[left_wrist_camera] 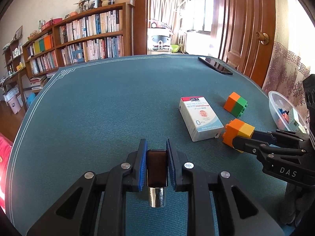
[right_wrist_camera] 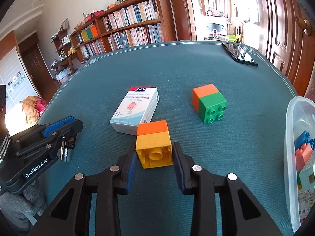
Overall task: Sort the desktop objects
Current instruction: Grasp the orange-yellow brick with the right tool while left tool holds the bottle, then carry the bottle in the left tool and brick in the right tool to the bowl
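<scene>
Down on the teal mat [right_wrist_camera: 177,74], the right gripper [right_wrist_camera: 153,157] has its blue pads on either side of the orange-and-yellow block [right_wrist_camera: 153,143], whose open yellow underside faces the camera; the pads sit against its two flanks, pinching it. Touching the block's far orange end lies the baby-wash box [right_wrist_camera: 135,109], flat on the mat. Farther off to the right sits the orange-and-green block [right_wrist_camera: 209,102], well apart from the pads. A clear plastic container [right_wrist_camera: 295,118] at the right edge holds more bricks. The left gripper [left_wrist_camera: 156,165] is pressed together on a small brown bottle with a silver cap [left_wrist_camera: 157,174], the cap pointing back toward the camera. A black phone [left_wrist_camera: 214,64] rests near the far edge.
</scene>
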`<state>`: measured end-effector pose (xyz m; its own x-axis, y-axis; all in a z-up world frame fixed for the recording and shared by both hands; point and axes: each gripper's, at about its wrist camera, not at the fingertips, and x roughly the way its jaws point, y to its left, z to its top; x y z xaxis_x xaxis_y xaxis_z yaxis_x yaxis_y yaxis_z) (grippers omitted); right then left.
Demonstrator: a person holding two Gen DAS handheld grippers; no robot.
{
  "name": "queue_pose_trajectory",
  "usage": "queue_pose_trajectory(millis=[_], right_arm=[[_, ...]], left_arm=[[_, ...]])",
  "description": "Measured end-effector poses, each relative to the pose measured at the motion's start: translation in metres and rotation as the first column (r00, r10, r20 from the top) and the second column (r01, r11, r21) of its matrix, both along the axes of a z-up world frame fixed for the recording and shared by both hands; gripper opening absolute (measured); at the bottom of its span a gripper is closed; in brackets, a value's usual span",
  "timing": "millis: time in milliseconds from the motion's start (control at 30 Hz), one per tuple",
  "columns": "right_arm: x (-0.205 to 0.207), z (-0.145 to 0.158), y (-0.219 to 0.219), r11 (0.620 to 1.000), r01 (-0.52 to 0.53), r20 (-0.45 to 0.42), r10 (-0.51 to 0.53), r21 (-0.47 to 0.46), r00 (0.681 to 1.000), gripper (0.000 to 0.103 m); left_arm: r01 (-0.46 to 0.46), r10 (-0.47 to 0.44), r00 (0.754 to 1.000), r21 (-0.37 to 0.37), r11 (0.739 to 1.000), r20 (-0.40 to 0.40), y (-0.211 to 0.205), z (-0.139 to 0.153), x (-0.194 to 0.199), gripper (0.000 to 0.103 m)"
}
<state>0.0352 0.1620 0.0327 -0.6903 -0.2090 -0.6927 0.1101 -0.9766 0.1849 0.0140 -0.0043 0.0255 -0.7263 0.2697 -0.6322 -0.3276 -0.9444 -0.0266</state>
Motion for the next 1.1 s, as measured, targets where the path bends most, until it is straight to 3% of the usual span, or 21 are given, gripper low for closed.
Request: queue_pose_trajectory(millis=[167, 333, 533, 633, 733, 800, 967, 1067, 1100], right_arm=[[0.011, 0.007, 0.004, 1.0, 0.002, -0.015, -0.003, -0.025, 1.0, 0.036], [0.014, 0.002, 0.001, 1.0, -0.024, 0.009, 0.024, 0.019, 1.0, 0.035], [0.016, -0.012, 0.001, 0.998, -0.048, 0.069, 0.046, 0.034, 0.997, 0.036], [0.017, -0.012, -0.001, 0.997, -0.063, 0.067, 0.06, 0.045, 0.996, 0.042], [0.018, -0.013, -0.007, 0.994, -0.085, 0.063, 0.081, 0.063, 0.995, 0.057], [0.018, -0.013, -0.012, 0.992, -0.095, 0.061, 0.09, 0.083, 0.994, 0.066], [0.013, -0.014, -0.012, 0.992, -0.081, 0.061, 0.075, 0.096, 0.995, 0.066], [0.011, -0.014, -0.013, 0.99, -0.077, 0.062, 0.07, 0.114, 0.996, 0.065], [0.011, -0.015, -0.015, 0.989, -0.073, 0.061, 0.066, 0.129, 0.996, 0.063]], left_arm=[[-0.004, 0.004, 1.0, -0.021, 1.0, -0.027, 0.004, 0.002, 0.008, 0.021], [0.017, -0.017, 1.0, -0.029, 0.999, -0.021, 0.01, 0.001, 0.014, 0.022], [0.03, -0.029, 0.998, -0.02, 0.999, 0.054, 0.012, -0.007, 0.012, 0.022], [0.024, -0.022, 0.996, -0.02, 1.0, 0.083, 0.011, -0.012, 0.013, 0.023], [0.003, 0.003, 0.992, -0.044, 0.999, 0.125, 0.01, -0.018, 0.015, 0.033], [-0.001, 0.007, 0.992, -0.047, 0.999, 0.127, 0.009, -0.019, 0.018, 0.034], [-0.002, 0.011, 0.992, -0.067, 0.998, 0.123, 0.01, -0.021, 0.023, 0.035], [0.002, 0.008, 0.994, -0.089, 0.996, 0.112, 0.014, -0.02, 0.024, 0.022], [0.001, 0.01, 0.994, -0.101, 0.995, 0.106, 0.016, -0.02, 0.025, 0.022]])
